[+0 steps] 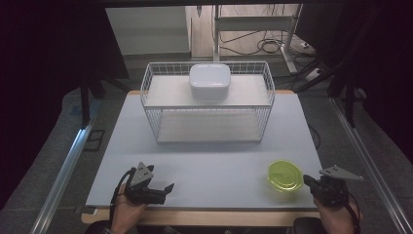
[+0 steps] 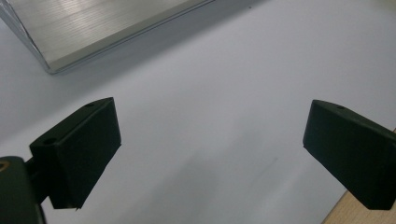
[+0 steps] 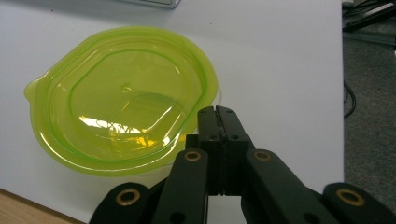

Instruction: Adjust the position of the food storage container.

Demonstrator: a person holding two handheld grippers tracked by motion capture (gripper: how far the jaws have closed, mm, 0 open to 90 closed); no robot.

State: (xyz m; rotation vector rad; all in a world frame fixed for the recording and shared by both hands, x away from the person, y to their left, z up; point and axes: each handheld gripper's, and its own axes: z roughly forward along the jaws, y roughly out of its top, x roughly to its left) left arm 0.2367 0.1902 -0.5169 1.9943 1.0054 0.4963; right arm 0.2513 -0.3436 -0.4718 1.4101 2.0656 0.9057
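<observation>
A translucent lime-green container with its lid (image 1: 284, 176) (image 3: 122, 97) lies on the white table near the front right. My right gripper (image 1: 308, 180) (image 3: 217, 110) is shut with nothing between its jaws, its tips right at the container's right rim; whether they touch it I cannot tell. At the front left my left gripper (image 1: 165, 190) (image 2: 210, 154) rests low over bare table, jaws wide apart and empty. A white wire rack (image 1: 208, 103) stands at the back middle with a white lidded box (image 1: 210, 81) on its upper shelf.
The rack's lower shelf (image 2: 93, 28) (image 1: 207, 127) is bare. The table's wooden front edge (image 1: 195, 217) runs just before both hands. Dark floor, metal rails (image 1: 63, 170) and cables surround the table. Bare white tabletop (image 1: 204, 163) lies between the grippers and the rack.
</observation>
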